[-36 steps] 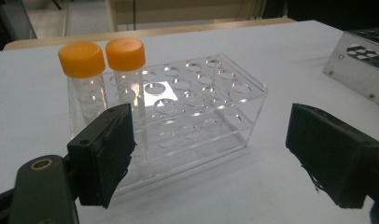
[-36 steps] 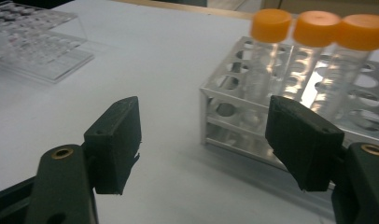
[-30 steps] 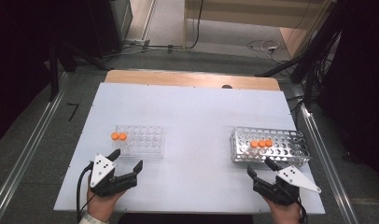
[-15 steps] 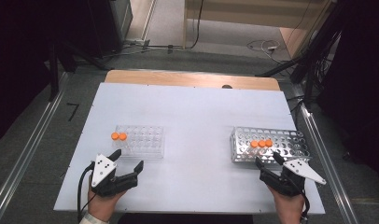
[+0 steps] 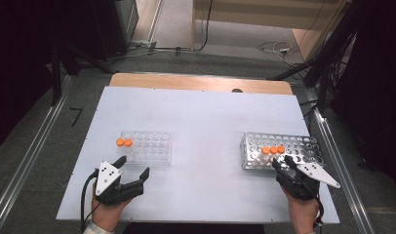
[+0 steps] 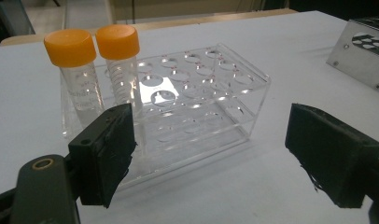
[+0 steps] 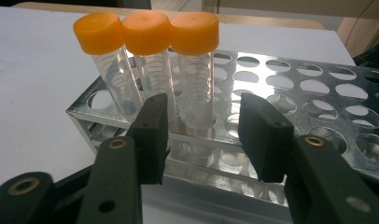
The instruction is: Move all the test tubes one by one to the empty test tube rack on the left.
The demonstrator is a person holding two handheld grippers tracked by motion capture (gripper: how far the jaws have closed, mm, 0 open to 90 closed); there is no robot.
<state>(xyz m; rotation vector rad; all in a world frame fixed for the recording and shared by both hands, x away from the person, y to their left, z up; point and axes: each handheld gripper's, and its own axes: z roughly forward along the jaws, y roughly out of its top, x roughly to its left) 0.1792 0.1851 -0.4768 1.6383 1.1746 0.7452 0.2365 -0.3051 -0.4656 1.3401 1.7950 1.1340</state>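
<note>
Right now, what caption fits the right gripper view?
Right gripper closing toward three orange-capped tubes in a metal rack.

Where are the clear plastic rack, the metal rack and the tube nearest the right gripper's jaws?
Clear plastic rack [image 6: 197, 93]: left gripper view, holed top plate.
Metal rack [image 7: 318, 88]: right gripper view, perforated top.
Rightmost orange-capped tube [image 7: 195, 32]: right gripper view, its cap.

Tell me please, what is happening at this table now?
A person works with two racks of orange-capped tubes. The right hand-held gripper is at the metal rack, its jaws just closing around one of the three tubes there, not yet pressing it. The left hand-held gripper waits open in front of the clear rack, which holds two tubes.
</note>
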